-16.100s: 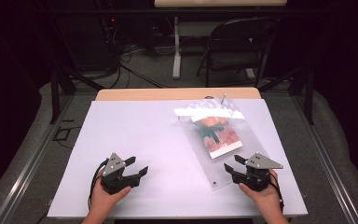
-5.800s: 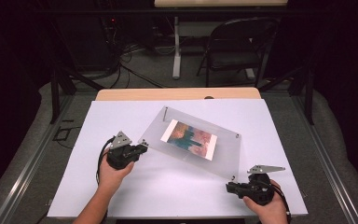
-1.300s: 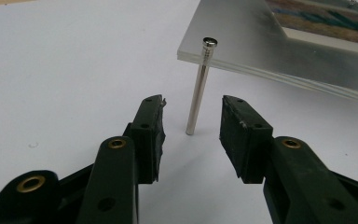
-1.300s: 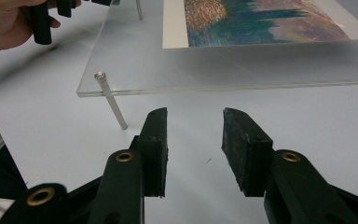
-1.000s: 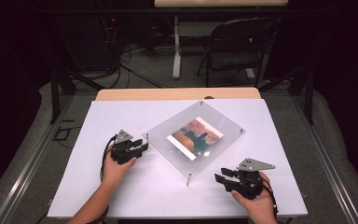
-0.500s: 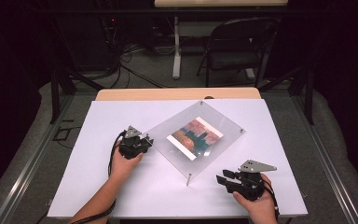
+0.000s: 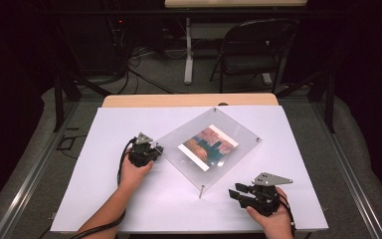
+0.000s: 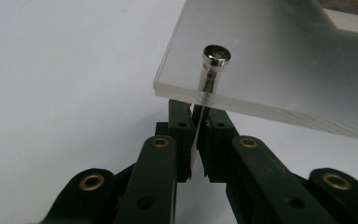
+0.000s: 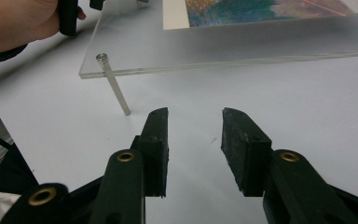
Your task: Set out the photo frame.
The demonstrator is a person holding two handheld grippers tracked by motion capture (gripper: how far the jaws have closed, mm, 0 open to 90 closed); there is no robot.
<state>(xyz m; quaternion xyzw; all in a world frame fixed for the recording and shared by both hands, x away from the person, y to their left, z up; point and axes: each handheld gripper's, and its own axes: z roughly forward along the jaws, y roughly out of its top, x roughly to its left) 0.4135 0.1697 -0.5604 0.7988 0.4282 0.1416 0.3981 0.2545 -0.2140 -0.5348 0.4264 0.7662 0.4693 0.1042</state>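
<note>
A clear acrylic picture frame (image 7: 209, 147) with a colourful print stands raised on thin metal pins on the white table (image 7: 129, 209). My left gripper (image 7: 151, 149) is at the frame's left corner. In the left gripper view its jaws (image 8: 196, 135) have just been closing and are now shut on the thin corner pin (image 8: 209, 70) under the acrylic plate. My right gripper (image 7: 235, 191) rests near the front edge, open and holding nothing (image 9: 193, 126). It points at the frame's near corner pin (image 9: 114, 86), a short way off.
A folding chair (image 7: 251, 50) and cables lie on the floor beyond the table's wooden far edge (image 7: 189, 100). In the right gripper view the other hand (image 9: 18, 23) shows at the top left, beside the frame (image 9: 214, 42).
My left hand has slid right to the frame's left corner and its jaws have closed on the pin there. The frame and the right gripper have stayed put.
</note>
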